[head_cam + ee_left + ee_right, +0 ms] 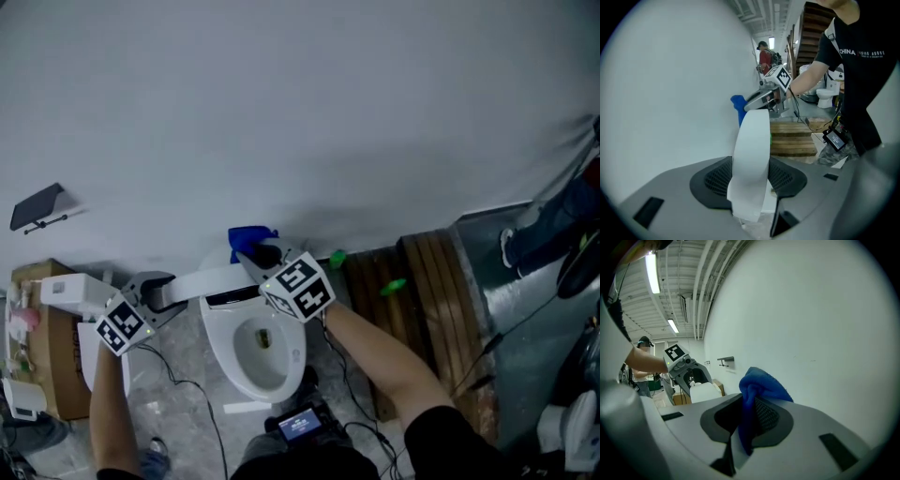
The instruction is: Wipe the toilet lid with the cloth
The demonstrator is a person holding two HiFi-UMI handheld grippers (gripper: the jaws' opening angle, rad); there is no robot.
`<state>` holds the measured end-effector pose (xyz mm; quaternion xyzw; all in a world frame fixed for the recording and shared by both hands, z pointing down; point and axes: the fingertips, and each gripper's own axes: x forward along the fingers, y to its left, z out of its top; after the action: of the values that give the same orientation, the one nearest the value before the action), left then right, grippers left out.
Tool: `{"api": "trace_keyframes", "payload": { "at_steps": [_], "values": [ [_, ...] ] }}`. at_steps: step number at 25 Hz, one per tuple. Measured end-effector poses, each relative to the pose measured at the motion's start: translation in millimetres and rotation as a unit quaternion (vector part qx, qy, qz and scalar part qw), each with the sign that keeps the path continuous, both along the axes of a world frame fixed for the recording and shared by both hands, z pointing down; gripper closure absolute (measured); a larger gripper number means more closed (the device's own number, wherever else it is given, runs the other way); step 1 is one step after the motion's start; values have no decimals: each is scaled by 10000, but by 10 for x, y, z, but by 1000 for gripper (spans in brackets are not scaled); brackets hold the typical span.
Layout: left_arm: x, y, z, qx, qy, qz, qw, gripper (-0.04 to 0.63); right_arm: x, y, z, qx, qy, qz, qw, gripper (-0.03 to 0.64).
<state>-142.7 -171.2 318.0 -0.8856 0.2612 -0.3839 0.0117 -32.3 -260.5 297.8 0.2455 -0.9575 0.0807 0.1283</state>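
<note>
The blue terry cloth [761, 385] is bunched between the jaws of my right tool [747, 420], which are clamped on it; a fold stands up past the pads and a tail hangs down between them. In the head view the cloth [251, 239] sits at 12 o'clock of the white toilet bowl [258, 352], close against the pale wall [300, 112]. It is just beyond the 3 o'clock end of the raised white toilet lid [211, 279]. Whether the cloth touches the lid I cannot tell, because the marker cube of my right tool [255, 258] covers that end and the hinge.

My left tool [164, 291] is at the lid's 9 o'clock end. In the left gripper view the lid [752, 140] stands edge-on between the jaws of that tool [750, 180], which are apart round it. It lies along the 9 o'clock pad, with a slit of floor showing low down by the other. Past its far end the cloth [738, 105] peeks out at 11 o'clock.

A wooden pallet [422, 281] lies at 3 o'clock of the bowl and a cardboard box [47, 328] at 9 o'clock. Two small green things [394, 286] on the pallet are too small to identify.
</note>
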Motion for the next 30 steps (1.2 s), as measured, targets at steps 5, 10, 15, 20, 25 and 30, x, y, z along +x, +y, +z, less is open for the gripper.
{"api": "trace_keyframes", "payload": {
  "at_steps": [5,10,15,20,25,30],
  "values": [
    [129,395,130,383,-177,68,9991,374,160,387,118,-3,187,305,9994,558],
    [231,801,350,738,-398,91,9964,374,327,799,303,-22,418,695,9967,558],
    [356,1272,607,950,-591,204,9935,370,492,1274,550,-137,621,1034,9926,558],
    [493,1684,902,1126,-766,330,9901,365,657,1701,808,-253,691,1213,9899,558],
    [620,2032,1235,1142,-974,413,9878,359,778,2082,1115,-470,875,1015,9899,558],
    [715,2295,1596,1094,-1267,417,9850,351,879,2367,1379,-593,933,635,9918,558]
  ]
}}
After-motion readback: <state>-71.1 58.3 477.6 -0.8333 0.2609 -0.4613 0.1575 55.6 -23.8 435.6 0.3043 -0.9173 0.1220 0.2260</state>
